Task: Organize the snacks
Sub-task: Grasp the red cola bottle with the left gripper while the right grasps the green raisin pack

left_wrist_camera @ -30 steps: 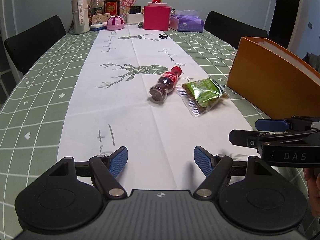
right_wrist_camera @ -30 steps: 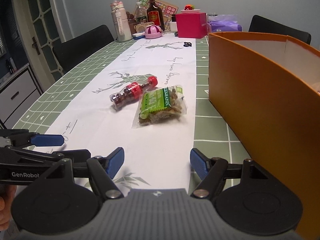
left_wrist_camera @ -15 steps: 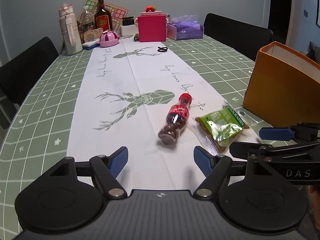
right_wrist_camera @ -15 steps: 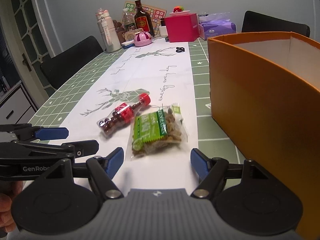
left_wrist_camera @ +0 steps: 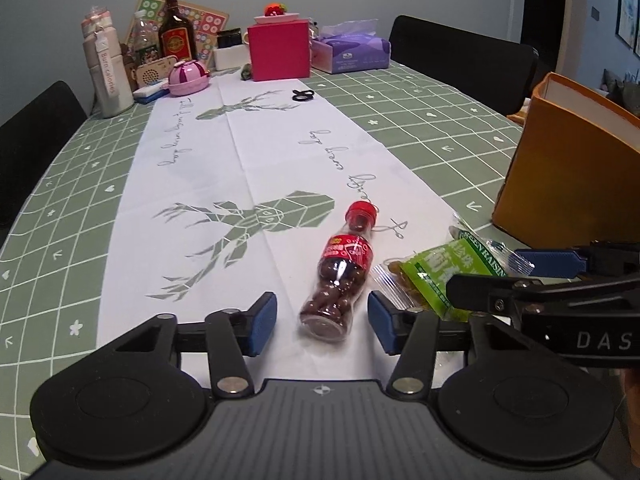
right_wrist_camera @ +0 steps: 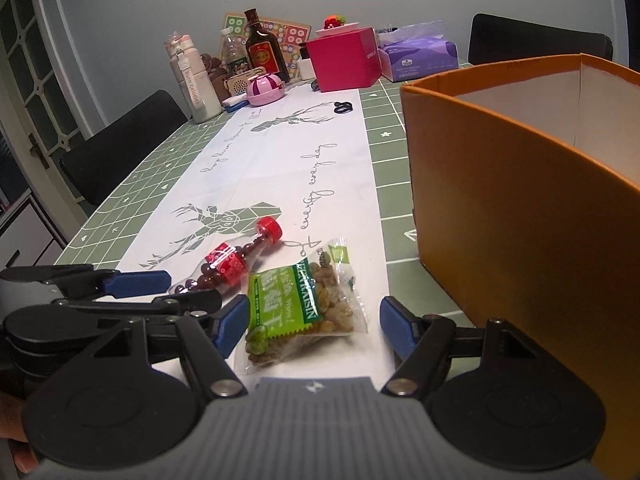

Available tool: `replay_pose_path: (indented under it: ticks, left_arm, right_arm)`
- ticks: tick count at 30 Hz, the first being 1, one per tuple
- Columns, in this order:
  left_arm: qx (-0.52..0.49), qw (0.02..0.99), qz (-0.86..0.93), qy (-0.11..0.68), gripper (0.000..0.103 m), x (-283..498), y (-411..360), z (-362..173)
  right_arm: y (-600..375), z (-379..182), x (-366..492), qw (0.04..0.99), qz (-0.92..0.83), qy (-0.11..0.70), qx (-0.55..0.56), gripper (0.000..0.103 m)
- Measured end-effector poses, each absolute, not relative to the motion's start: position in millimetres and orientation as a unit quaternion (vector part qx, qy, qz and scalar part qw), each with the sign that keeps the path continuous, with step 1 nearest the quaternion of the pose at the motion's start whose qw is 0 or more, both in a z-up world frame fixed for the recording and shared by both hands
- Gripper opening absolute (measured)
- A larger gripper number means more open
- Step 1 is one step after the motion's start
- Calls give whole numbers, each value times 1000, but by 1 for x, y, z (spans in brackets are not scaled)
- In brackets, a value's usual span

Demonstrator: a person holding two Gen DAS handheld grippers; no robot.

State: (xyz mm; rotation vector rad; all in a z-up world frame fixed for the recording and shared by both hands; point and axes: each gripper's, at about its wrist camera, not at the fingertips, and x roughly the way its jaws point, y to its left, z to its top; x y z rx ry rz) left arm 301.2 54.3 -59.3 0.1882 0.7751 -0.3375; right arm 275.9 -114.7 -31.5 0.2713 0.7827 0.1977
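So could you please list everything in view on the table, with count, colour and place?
candy bottle: 1, red cap and label, lying on the white runner
raisin packet: 1, green, beside the bottle
box: 1, orange, open, right side
table runner: 1, white, along the table centre
pink box: 1, far end
tissue pack: 1, purple, far end
liquor bottle: 1, dark, far end
water bottle: 1, white, far left
left hand-held gripper: jaws just closing, astride the bottle, not pressing
right hand-held gripper: open around the packet

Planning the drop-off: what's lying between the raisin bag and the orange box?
Nothing; only bare tablecloth separates the raisin bag from the orange box, clearest in the right wrist view.
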Motion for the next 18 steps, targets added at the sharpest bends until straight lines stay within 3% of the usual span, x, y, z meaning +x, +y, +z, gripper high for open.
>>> replay_pose_path:
  ticks: [4,6,8,12,18]
  left_arm:
    - [92,903,-179,380,53,296,53,-63]
    - [94,904,-178,377,37,291,54,-63]
    - [85,906,-174,376,32,288,58,-62]
    - [66,906,-182,377,32,271,67,-62]
    - [65,905,-184,377,32,227,77,-61]
  right_arm:
    - [-113,-32,276,912,104,379,122,49]
    - [-112,-31,274,913,109,375,116,42]
    - [-113,-31,270,913,114,374,116,39]
    - [-116,-29,258,911,122,376,118,33]
    - [-125,-29,225,908,128,379,125,33]
